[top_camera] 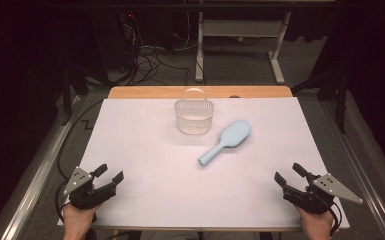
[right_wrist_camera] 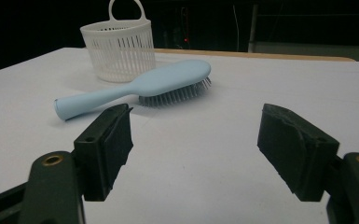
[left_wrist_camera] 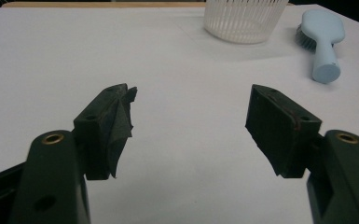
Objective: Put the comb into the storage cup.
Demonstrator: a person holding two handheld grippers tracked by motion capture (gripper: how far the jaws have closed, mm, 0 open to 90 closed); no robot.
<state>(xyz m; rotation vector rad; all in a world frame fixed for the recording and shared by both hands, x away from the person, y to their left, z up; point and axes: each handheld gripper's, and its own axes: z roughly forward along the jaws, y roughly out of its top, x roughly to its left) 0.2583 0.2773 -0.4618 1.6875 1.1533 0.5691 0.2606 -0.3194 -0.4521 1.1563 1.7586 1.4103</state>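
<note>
Down at the near corners of the table, both tools sit parked and empty. Left gripper (top_camera: 105, 176) has its jaws spread with nothing between them, just bare white sheet showing in the left gripper view. Right gripper (top_camera: 286, 176) is the same story, jaws apart and gripping nothing, angled in toward the middle.

Out beyond them lies the light blue hairbrush (top_camera: 226, 141), bristles down on the white table cover (top_camera: 145, 165), handle end pointing back toward the near edge, head toward the far right. From the right gripper view it's well apart from the jaws, handle tip the nearest part. Just beside its head, a little farther back, stands the white slatted basket (top_camera: 194, 117), upright, handle loop raised.

My read: the right gripper is the better placed one to go for that brush. Risks? The handle is smooth, rounded and tapered, so a pinch near the tip could squirt it out sideways. Grab too far from the head and the heavier end may droop or swing. And the basket looks light, so a brush arriving at an angle could clip the rim or the loop and tip it over.
</note>
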